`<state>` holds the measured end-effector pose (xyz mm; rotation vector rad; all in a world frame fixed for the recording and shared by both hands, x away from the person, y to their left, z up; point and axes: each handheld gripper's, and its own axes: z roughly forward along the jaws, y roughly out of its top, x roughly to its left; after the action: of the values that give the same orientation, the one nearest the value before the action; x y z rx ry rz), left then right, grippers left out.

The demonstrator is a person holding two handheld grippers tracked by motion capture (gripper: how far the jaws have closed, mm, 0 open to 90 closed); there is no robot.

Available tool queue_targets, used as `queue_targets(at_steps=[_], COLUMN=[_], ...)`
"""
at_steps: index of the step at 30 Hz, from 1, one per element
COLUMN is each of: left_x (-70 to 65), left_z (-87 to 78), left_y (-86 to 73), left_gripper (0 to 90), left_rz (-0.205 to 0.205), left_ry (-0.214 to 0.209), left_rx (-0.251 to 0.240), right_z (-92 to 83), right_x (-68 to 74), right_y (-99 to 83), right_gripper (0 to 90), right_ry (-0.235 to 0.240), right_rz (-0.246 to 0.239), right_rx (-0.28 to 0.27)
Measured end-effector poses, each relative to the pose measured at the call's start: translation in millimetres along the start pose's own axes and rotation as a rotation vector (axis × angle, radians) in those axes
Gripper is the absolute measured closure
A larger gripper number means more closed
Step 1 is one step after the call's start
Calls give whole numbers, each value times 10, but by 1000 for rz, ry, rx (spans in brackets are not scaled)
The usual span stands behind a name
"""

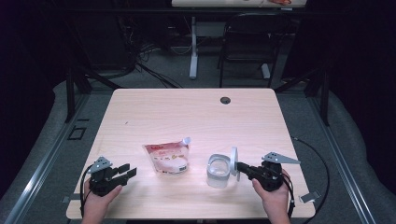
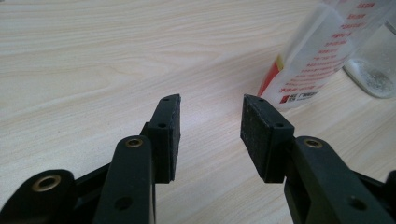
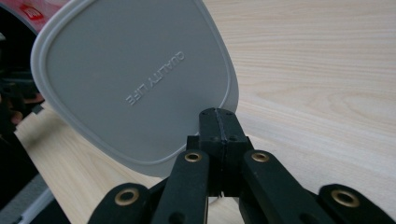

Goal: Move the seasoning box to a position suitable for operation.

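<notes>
Your right gripper [image 1: 239, 168] pinches the grey lid [image 3: 135, 84] on edge, just at three o'clock of the open container [image 1: 218, 171]. Your left gripper [image 1: 125, 171], jaws spread and empty, should next reach the pouch [image 1: 169, 157] at its three o'clock, probably for pouring.

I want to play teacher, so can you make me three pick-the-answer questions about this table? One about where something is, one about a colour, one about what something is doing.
1. Where is the snack pouch?
A. left of the clear container
B. inside it
C. on the floor

2. What colour is the lid?
A. green
B. grey
C. yellow

3. What is the right gripper doing?
A. hanging open
B. pinching the lid's edge
C. holding the pouch

Answers:
1. A, the high view shows the pouch lying on the table left of the container.
2. B, it is plain grey in the right gripper view.
3. B, its fingers are shut together on the lid's rim, while the left gripper stands open.
</notes>
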<state>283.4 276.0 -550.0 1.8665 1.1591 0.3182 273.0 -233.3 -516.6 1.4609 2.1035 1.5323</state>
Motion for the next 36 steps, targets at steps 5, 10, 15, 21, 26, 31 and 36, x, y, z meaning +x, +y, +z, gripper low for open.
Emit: queue_targets(at_steps=[5, 10, 15, 21, 26, 31, 36], left_x=[4, 4, 2, 4, 3, 3, 2], left_z=[-4, -3, -4, -7, -1, -3, -2], left_y=[0, 0, 0, -1, -4, -4, -3], left_gripper=[580, 579, 579, 579, 579, 579, 579], left_rz=[-1, -1, -1, 0, -3, -3, -2], left_ry=[0, 1, 2, 3, 5, 7, 7], left_rx=[0, -1, -1, -2, -14, -13, -14], right_z=[7, 14, 13, 4, -3, -10, -21], right_x=[-17, -28, -38, -40, -38, -32, -28], right_y=[-11, -22, -26, -23, -21, -21, -19], right_gripper=[900, 900, 900, 900, 900, 900, 900], right_ry=[2, 1, 0, 0, -12, -15, -30], right_rz=[9, 19, 23, 22, 13, 14, 7], right_rx=[3, 3, 7, 5, 11, 4, 0])
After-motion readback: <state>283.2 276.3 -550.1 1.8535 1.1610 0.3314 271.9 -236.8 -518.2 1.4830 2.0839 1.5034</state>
